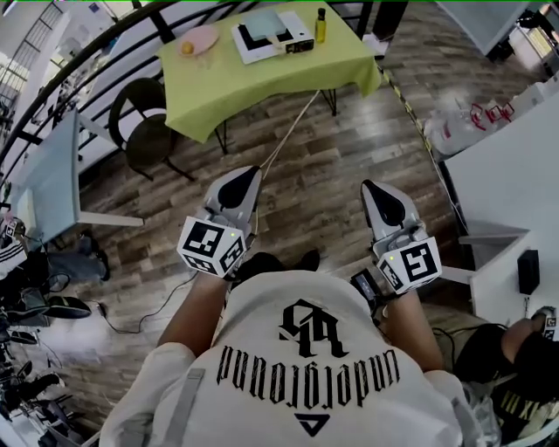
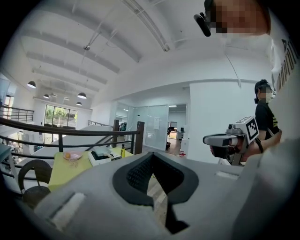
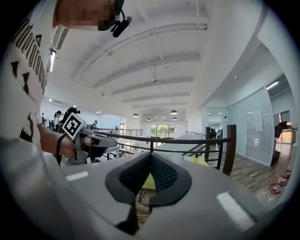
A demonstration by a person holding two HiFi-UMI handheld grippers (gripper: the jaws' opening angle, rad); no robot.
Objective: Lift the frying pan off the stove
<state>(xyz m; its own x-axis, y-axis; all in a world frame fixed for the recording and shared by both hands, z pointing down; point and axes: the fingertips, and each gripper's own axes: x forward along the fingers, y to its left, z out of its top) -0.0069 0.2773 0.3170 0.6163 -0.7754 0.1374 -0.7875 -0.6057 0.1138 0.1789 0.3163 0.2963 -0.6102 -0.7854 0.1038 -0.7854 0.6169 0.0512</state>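
Observation:
A table with a green cloth [image 1: 262,83] stands ahead across the wooden floor. On it lies a white and black flat stove [image 1: 278,39] with a pale grey-green pan-like thing [image 1: 265,24] on top; the same stove [image 2: 100,155] is small and far in the left gripper view. My left gripper [image 1: 245,177] and right gripper [image 1: 368,186] are held side by side over the floor, well short of the table. Both point toward it, shut and holding nothing. Each gripper view shows its own jaws closed together, left [image 2: 153,158] and right [image 3: 151,157].
A pink plate with an orange [image 1: 197,41] and a yellow bottle [image 1: 320,24] share the table. A dark chair [image 1: 142,131] stands at its left, with a black railing [image 1: 96,52] behind. A white cord [image 1: 290,131] crosses the floor. A white counter [image 1: 511,175] is at the right.

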